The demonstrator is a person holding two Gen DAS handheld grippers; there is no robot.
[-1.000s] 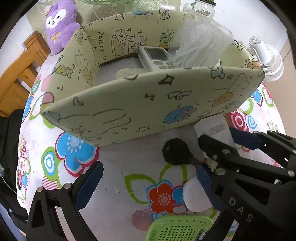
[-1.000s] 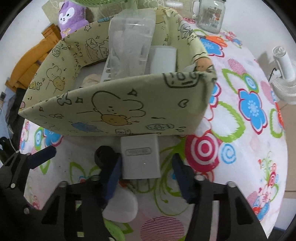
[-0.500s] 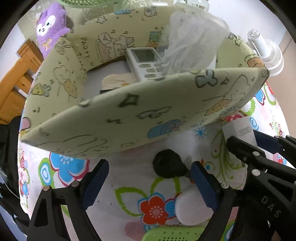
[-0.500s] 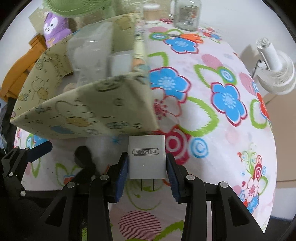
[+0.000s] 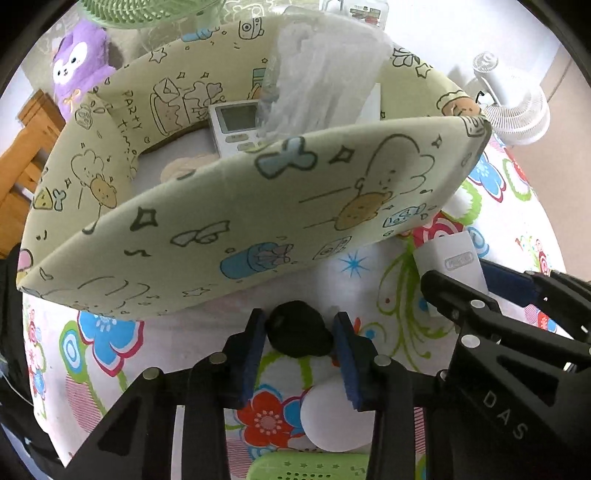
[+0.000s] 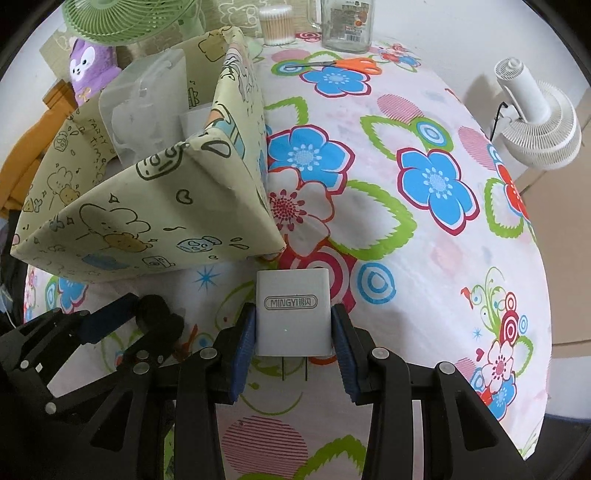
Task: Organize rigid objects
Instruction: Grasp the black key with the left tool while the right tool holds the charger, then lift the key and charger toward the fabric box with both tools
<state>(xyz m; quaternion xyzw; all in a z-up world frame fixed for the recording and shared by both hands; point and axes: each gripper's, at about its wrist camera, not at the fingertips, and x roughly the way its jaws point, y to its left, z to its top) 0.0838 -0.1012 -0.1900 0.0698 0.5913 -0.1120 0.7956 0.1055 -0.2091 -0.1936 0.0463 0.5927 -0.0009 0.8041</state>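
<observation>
Now, left gripper [image 5: 298, 332]: you are pinching the black lump [image 5: 297, 329] just near the fabric bin's [image 5: 229, 221] near wall.
Right gripper [image 6: 292, 326]: you are clamping the white charger [image 6: 291, 312] beside the bin's right near corner.
Open room: floral tablecloth [image 6: 424, 277] is lying bare to your right.

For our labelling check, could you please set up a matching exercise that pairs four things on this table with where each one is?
Things:
1. white charger
2. black object
3. remote control
4. orange scissors

Places:
A. inside the fabric storage box
B. on the tablecloth near the glass jar
C. between the right gripper fingers
D. between the left gripper fingers

Pairs: 1-C, 2-D, 3-A, 4-B
</observation>
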